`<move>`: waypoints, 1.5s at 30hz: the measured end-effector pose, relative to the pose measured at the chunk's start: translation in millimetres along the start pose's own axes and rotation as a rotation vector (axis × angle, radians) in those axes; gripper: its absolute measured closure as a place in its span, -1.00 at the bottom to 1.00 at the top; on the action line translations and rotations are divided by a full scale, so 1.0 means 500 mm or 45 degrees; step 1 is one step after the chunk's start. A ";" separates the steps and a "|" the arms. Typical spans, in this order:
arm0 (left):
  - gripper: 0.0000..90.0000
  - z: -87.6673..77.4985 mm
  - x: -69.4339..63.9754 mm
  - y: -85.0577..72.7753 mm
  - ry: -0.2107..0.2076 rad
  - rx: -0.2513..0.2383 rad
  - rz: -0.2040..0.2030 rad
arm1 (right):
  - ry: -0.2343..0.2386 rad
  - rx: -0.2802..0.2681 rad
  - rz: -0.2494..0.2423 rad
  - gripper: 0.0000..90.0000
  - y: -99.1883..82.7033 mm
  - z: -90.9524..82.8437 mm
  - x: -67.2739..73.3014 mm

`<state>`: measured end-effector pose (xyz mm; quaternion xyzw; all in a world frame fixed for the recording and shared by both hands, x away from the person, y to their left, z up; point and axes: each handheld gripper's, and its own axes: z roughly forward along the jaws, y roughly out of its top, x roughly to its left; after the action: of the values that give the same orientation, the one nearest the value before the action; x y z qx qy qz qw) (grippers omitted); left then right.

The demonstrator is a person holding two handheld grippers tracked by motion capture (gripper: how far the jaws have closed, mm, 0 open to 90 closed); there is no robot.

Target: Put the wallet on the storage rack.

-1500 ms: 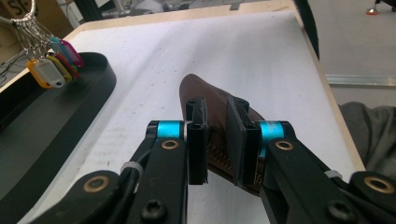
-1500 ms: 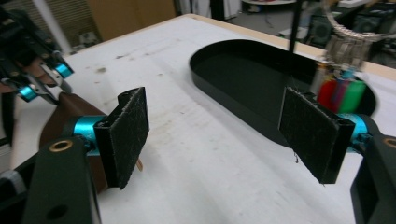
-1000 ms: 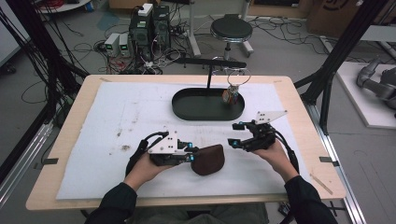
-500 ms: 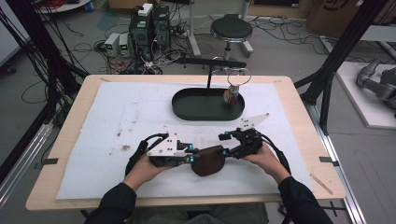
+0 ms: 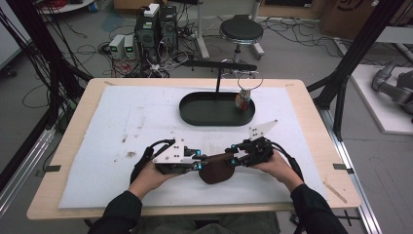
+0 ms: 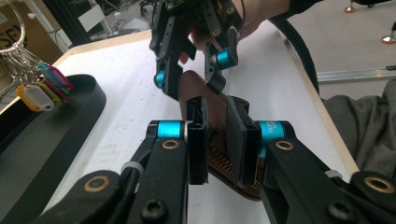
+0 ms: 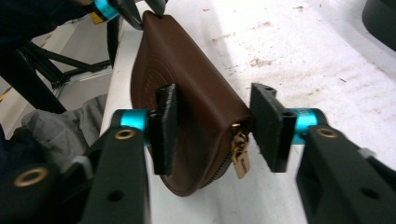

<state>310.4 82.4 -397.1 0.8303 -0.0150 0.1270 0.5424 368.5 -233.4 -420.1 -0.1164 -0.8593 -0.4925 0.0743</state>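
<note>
Nearest me, on the white mat [image 5: 97,146] at the table's near edge, the brown leather pouch [image 5: 216,168] lay between my two claws. My left gripper [image 6: 217,135] was clamped on the pouch's left end, pads pressed tight on the leather by the zip. My right gripper [image 7: 217,126] straddled the right end; its jaws had just been closing, one pad touching the leather, the other just beside the brass zip pull [image 7: 240,158], not yet pressing. Farther off, right of centre, stood the black oval tray [image 5: 195,109] with a bunch of tagged keys [image 5: 242,100] hanging over its right end.
</note>
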 end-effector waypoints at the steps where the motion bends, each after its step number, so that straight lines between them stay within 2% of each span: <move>1: 0.73 -0.001 0.001 -0.001 0.005 0.007 0.001 | 0.007 0.002 -0.005 0.32 0.000 -0.003 0.000; 3: 0.72 -0.005 0.004 -0.004 0.014 -0.013 -0.042 | 0.014 -0.017 -0.027 0.47 0.000 -0.011 0.003; 5: 0.69 -0.006 0.005 -0.003 0.025 -0.033 -0.057 | 0.022 -0.035 -0.033 0.55 0.002 -0.015 0.006; 6: 0.61 -0.006 0.006 -0.003 0.038 -0.028 -0.061 | 0.014 -0.042 -0.052 0.56 0.003 -0.016 0.007; 10: 0.32 -0.004 0.009 -0.005 0.065 -0.020 -0.141 | -0.006 -0.056 -0.061 0.59 0.004 -0.025 0.009; 12: 0.11 -0.002 0.014 -0.006 0.084 -0.020 -0.203 | -0.032 -0.081 -0.071 0.60 0.005 -0.035 0.010; 13: 0.02 -0.002 0.014 -0.006 0.084 -0.020 -0.203 | -0.032 -0.081 -0.071 0.60 0.005 -0.035 0.010; 14: -0.03 -0.002 0.017 -0.006 0.088 -0.022 -0.232 | -0.038 -0.121 -0.083 0.60 0.007 -0.046 0.011; 15: -0.06 -0.001 0.023 -0.008 0.092 -0.031 -0.269 | -0.049 -0.130 -0.081 0.60 0.009 -0.052 0.013; 18: -0.16 0.003 0.031 -0.010 0.092 -0.038 -0.328 | -0.079 -0.158 -0.098 0.60 0.012 -0.067 0.016; 19: -0.21 0.003 0.031 -0.010 0.092 -0.038 -0.328 | -0.079 -0.158 -0.098 0.60 0.012 -0.067 0.016; 22: -0.27 0.010 0.039 -0.011 0.071 -0.065 -0.418 | -0.091 -0.187 -0.120 0.60 0.015 -0.081 0.019; 23: -0.28 0.013 0.040 -0.010 0.069 -0.073 -0.434 | -0.095 -0.192 -0.124 0.60 0.016 -0.083 0.021; 30: -0.35 0.027 0.048 -0.006 0.030 -0.097 -0.489 | -0.095 -0.212 -0.160 0.60 0.023 -0.092 0.027; 37: -0.35 0.041 0.054 -0.006 -0.054 -0.098 -0.522 | -0.074 -0.203 -0.178 0.60 0.027 -0.091 0.032; 40: -0.29 0.046 0.056 -0.008 -0.081 -0.091 -0.525 | -0.071 -0.213 -0.191 0.60 0.029 -0.092 0.032; 42: -0.17 0.047 0.056 -0.008 -0.087 -0.098 -0.526 | -0.069 -0.209 -0.188 0.60 0.028 -0.093 0.033; 45: -0.07 0.049 0.057 -0.008 -0.102 -0.099 -0.529 | -0.070 -0.212 -0.193 0.60 0.029 -0.092 0.032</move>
<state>343.4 65.2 -403.7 0.7984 0.1299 -0.0213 0.5876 357.5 -264.2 -381.1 -0.0703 -0.8235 -0.5629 0.0031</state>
